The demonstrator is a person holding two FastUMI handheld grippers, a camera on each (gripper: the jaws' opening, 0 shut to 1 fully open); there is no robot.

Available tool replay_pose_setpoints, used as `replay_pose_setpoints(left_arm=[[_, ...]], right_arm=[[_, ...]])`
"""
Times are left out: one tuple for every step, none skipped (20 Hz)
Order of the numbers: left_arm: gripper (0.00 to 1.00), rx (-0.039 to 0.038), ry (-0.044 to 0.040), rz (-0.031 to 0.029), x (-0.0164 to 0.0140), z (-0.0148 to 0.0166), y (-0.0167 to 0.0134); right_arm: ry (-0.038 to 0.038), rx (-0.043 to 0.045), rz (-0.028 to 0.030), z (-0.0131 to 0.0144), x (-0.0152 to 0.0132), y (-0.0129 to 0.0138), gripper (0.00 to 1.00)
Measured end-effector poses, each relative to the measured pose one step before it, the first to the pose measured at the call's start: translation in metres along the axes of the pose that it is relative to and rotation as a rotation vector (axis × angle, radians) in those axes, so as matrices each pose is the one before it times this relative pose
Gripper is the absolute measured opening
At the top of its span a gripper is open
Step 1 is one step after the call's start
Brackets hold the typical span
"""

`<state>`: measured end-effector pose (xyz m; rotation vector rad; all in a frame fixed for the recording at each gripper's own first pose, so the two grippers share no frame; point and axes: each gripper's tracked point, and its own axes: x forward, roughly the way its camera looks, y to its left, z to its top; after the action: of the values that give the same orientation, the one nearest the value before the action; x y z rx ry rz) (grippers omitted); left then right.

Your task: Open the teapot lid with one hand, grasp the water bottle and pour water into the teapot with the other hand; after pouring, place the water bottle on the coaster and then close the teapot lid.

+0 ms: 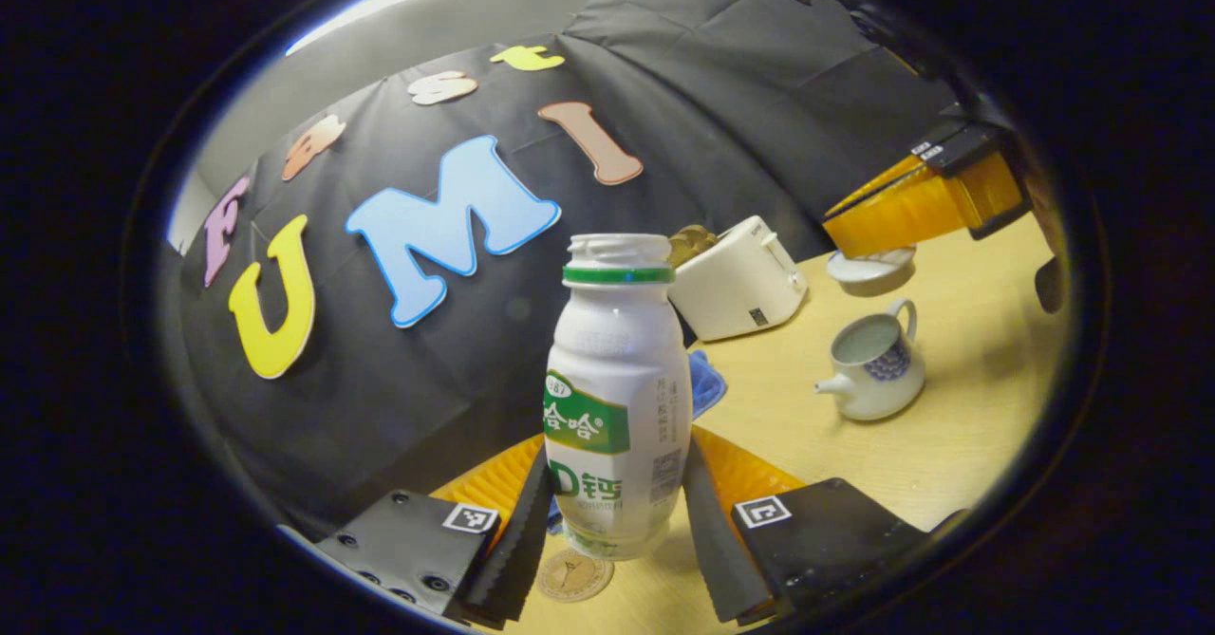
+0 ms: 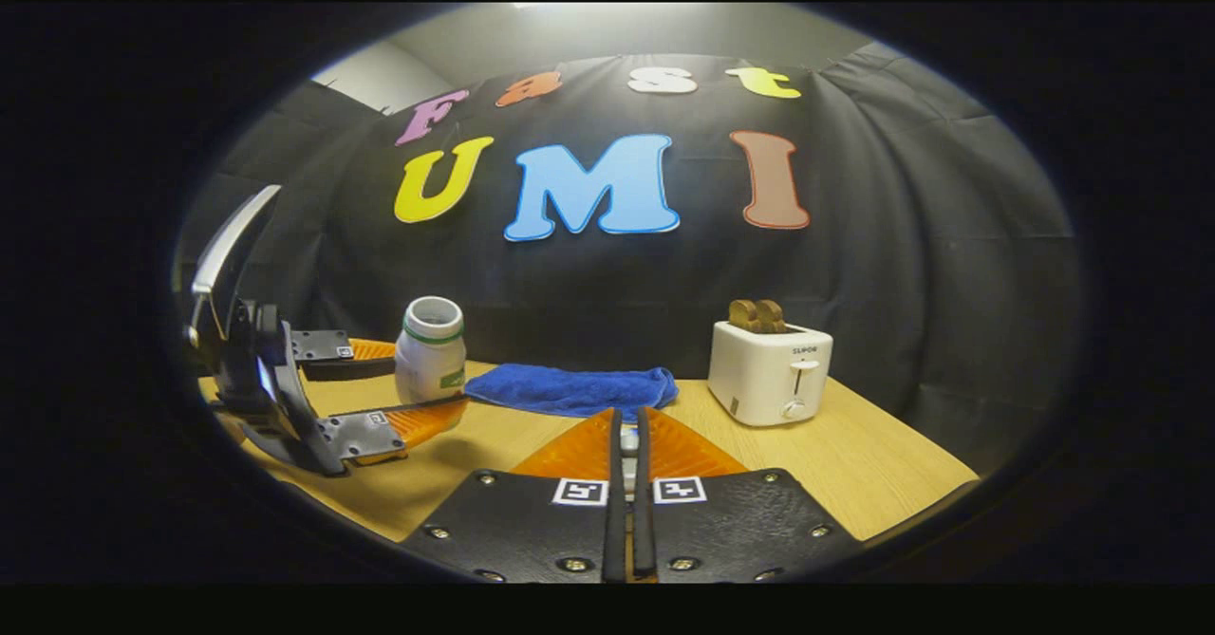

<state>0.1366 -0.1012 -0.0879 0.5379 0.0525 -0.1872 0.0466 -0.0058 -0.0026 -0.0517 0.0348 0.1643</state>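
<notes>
White plastic, the uncapped water bottle (image 1: 618, 398) stood upright between the left tool's (image 1: 615, 512) fingers, which pressed on its sides just above the coaster (image 1: 575, 575) on the wooden surface (image 1: 940, 445). Far right, the teapot (image 1: 874, 362) sat open, with its lid (image 1: 870, 268) pinched in the clenched right tool (image 2: 626, 483) beyond it, near the toaster (image 1: 738, 279).

Square coded tags (image 2: 580, 492) sit on the right claw (image 2: 628, 419); toaster (image 2: 769, 374) lettering is unreadable.
</notes>
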Motion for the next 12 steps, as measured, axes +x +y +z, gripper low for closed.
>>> replay_pose_setpoints(left_arm=[[0.78,-0.03083,0.00549,0.01284,-0.00069,-0.00140,0.00191],[0.73,-0.02840,-0.00237,0.01003,0.00132,-0.00114,0.00015],[0.69,-0.03007,-0.00650,-0.00172,0.00034,0.00174,-0.00083],[0.82,-0.03365,-0.00604,0.00102,0.00127,0.00075,0.00162],[0.82,-0.04403,-0.00408,-0.00474,-0.00051,0.00125,0.00030],[0.76,-0.05162,-0.00020,-0.01515,0.00021,0.00111,-0.00084],[0.76,-0.04993,-0.00302,-0.01084,-0.00190,-0.00009,0.00079],[0.75,-0.03398,-0.00148,-0.00098,-0.00252,0.00040,0.00382],[0.75,-0.02342,-0.00219,0.00813,-0.00087,0.00054,0.00489],[0.75,-0.02120,-0.00110,0.00699,0.00052,-0.00116,0.00221],[0.76,-0.02063,0.00152,0.00333,0.00011,0.00009,0.00361],[0.76,-0.02494,0.00310,0.00471,-0.00314,-0.00058,0.00723]], right_arm=[[0.00554,-0.01005,-0.00873,-0.00248,0.00272,-0.00135,0.03],[0.00474,-0.00433,-0.00786,-0.00216,0.00295,-0.00121,0.03],[0.00486,0.00386,-0.00273,-0.00189,0.00274,-0.00041,0.03],[0.00087,0.00669,-0.00018,-0.00188,0.00243,0.00102,0.04],[0.00406,0.00384,-0.00056,-0.00157,0.00202,0.00050,0.00],[0.00668,-0.00197,-0.00356,-0.00285,0.00259,-0.00004,0.03],[0.00627,-0.00324,-0.00271,-0.00250,0.00183,-0.00106,0.03],[0.00889,0.00094,-0.00251,-0.00374,0.00228,-0.00066,0.03],[0.00764,0.00423,-0.00043,-0.00243,0.00098,-0.00016,0.03],[0.00422,0.00710,-0.00084,-0.00264,0.00008,-0.00001,0.03],[0.00347,0.00821,-0.00038,-0.00185,0.00066,-0.00032,0.03],[0.00132,0.00572,0.00096,-0.00176,0.00094,0.00046,0.03]])
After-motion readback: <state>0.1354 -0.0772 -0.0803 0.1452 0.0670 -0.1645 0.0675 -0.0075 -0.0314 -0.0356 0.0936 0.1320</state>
